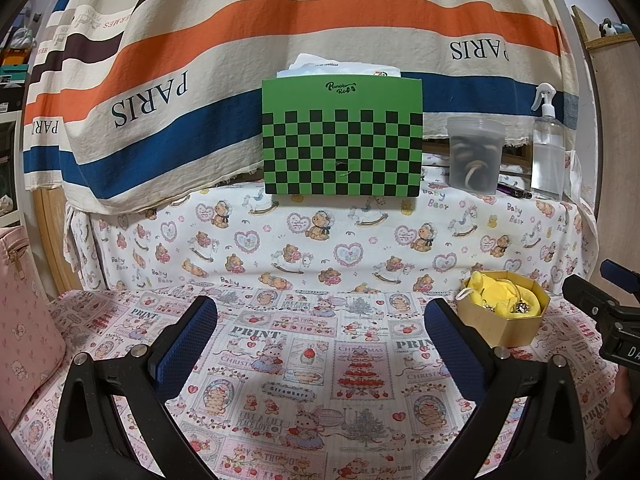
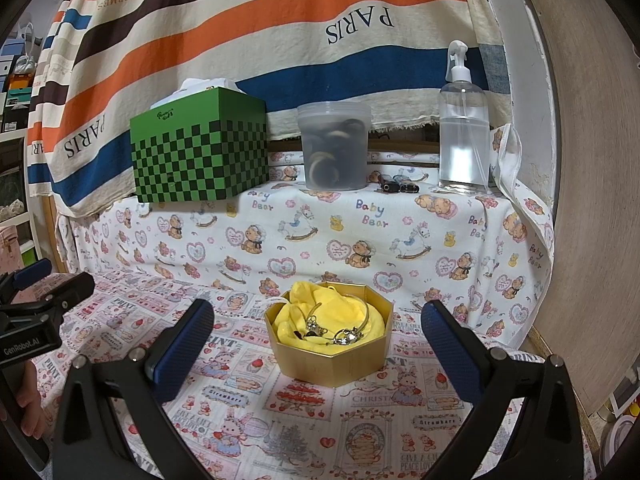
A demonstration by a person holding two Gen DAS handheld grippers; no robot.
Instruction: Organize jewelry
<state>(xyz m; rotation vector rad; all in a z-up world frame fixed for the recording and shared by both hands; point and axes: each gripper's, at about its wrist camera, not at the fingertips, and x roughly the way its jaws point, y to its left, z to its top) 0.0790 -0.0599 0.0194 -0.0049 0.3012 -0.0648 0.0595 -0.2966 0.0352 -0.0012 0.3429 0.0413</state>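
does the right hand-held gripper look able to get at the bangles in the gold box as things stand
Probably yes: the right hand-held gripper is open and faces the gold box, which has no lid; the bangles lie exposed on yellow cloth.

even, fairly bright indoor light from above; soft shadows, no glare. strong fisheye bending and black vignette at the corners; centre sharp.

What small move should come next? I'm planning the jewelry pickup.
Probably ease the open right gripper forward and down over the gold octagonal box: the silver bracelets lie loose on its yellow cloth, directly ahead between the fingers, untouched.
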